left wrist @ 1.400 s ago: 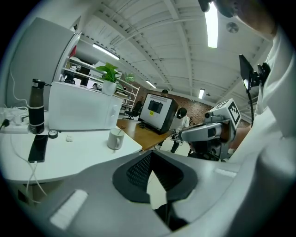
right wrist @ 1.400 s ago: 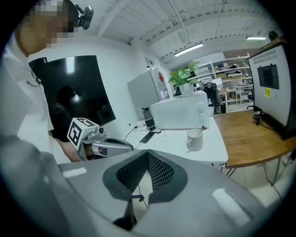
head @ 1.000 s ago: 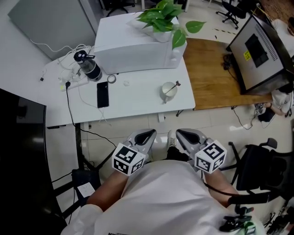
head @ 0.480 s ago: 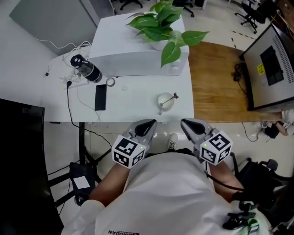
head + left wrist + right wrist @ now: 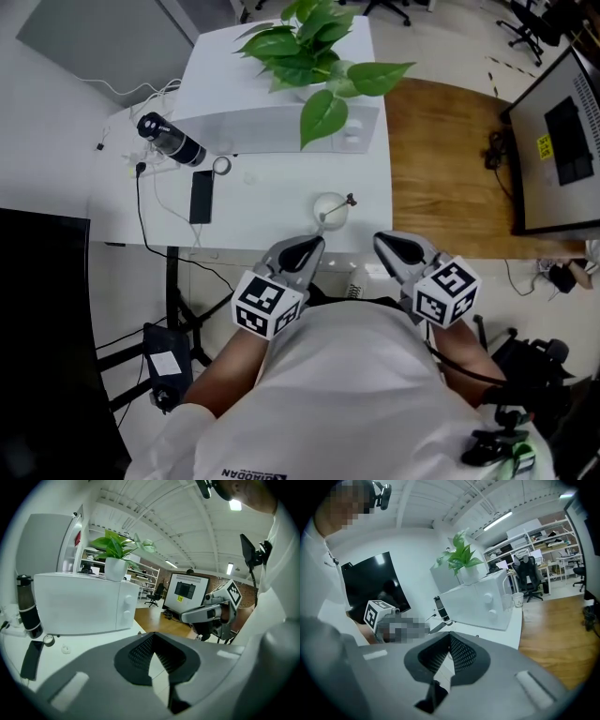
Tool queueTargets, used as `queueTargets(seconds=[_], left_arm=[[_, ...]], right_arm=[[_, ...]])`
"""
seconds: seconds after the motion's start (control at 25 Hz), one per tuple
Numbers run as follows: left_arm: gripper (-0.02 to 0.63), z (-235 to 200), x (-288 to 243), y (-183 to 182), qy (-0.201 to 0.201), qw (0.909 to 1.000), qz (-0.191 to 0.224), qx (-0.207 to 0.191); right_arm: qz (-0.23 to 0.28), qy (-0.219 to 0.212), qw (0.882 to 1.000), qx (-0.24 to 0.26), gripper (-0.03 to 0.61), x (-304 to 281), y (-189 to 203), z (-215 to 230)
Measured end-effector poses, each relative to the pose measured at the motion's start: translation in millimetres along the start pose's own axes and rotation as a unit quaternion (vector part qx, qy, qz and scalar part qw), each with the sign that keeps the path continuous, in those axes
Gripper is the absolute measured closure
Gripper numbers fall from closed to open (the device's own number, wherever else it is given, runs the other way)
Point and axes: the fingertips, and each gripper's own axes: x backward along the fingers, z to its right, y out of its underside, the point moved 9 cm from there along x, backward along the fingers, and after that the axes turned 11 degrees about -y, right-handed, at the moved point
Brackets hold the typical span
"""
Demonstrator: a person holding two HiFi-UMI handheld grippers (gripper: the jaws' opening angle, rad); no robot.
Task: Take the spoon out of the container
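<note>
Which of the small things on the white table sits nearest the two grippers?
The white cup holding the spoon, near the front edge of the table. The phone, tape roll and bottle all lie farther back on the left.

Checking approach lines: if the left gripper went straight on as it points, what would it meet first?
Probably the small white cup holding the thin spoon on the white table: the left gripper points toward it in the head view. Height is unclear, so the table's near edge might come first.
</note>
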Motion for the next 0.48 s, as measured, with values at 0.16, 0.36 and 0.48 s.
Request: queueTargets(seconds=[0.16,0.36,0.48], left_arm=[[0.609,-15,-6,-4,0.002,1.0,-0.003,0.0],[0.609,-36,-7,-7,0.023,0.9995,-0.017,-0.01],[0.609,-50,-9,-10,0.031,0.9994,-0.013,-0.009]], right_arm=[[-0.002,0.005,1.0,0.0,0.572,-9,-4,4],[0.006,0.027,1.0,-0.011,0.572,-23,-9,-1],[0.011,0.037,0.999,-0.011,0.572,-34,-12,-1]])
